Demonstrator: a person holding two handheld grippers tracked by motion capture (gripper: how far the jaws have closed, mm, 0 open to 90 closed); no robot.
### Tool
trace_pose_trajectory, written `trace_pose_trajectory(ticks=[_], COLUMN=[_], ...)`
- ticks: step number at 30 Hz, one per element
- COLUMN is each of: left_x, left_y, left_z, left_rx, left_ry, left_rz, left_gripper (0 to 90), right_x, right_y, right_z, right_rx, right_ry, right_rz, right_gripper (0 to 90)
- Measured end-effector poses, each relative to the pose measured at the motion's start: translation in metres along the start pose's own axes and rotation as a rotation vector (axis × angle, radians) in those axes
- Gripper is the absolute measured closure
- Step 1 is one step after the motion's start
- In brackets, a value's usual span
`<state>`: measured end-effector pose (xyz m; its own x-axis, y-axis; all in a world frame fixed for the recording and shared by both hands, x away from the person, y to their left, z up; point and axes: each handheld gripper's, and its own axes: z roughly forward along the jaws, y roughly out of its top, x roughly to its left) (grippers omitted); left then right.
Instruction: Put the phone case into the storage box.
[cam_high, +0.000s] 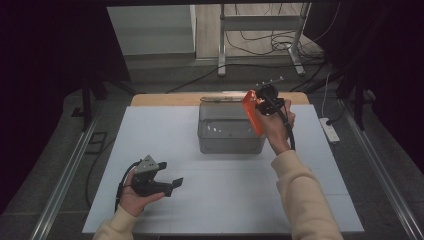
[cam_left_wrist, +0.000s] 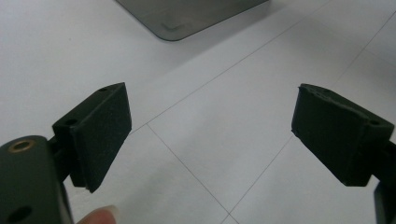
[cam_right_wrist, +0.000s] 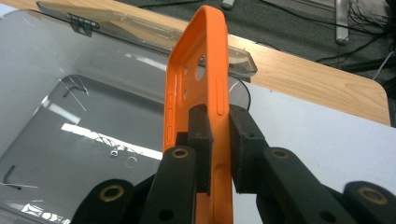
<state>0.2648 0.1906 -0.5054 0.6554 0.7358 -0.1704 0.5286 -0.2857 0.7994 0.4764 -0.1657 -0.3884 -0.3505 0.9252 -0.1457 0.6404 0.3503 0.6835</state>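
Orange phone case (cam_right_wrist: 198, 88), soft rubbery shell with camera cutouts, was held upright over the clear plastic bin (cam_high: 230, 131), likely for dropping in. Right gripper (cam_right_wrist: 219, 140) had its fingers pinching the case's side wall. Left gripper (cam_high: 167, 175) rested idle low over the white worktop (cam_high: 200, 210), fingers spread, empty.

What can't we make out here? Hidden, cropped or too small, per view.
- Orange phone case, right gripper view: lower end hidden behind the right gripper and cut by the bottom edge.
- Clear box, left gripper view: cropped by the top edge.
- Box lid, high view: too small to read its hinge.
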Motion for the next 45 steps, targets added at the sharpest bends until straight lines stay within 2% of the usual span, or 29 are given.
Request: trace_pose_trajectory(ticks=[14, 34, 45], left_x=[0.0, 0.0, 0.0], left_y=[0.0, 0.0, 0.0], left_z=[0.0, 0.0, -0.001], left_rx=[-0.004, -0.005, -0.004], left_ry=[0.001, 0.001, 0.002], left_rz=[-0.003, -0.002, 0.0], left_gripper=[12.3, 12.3, 12.3], right_x=[0.002, 0.004, 0.008], right_y=[0.0, -0.002, -0.003], right_z=[0.003, 0.011, 0.017], right_rx=[0.011, 0.05, 0.064], right_ry=[-0.003, -0.041, -0.035], right_rz=[0.001, -0.018, -0.021], right_gripper=[80.3, 80.3, 80.3])
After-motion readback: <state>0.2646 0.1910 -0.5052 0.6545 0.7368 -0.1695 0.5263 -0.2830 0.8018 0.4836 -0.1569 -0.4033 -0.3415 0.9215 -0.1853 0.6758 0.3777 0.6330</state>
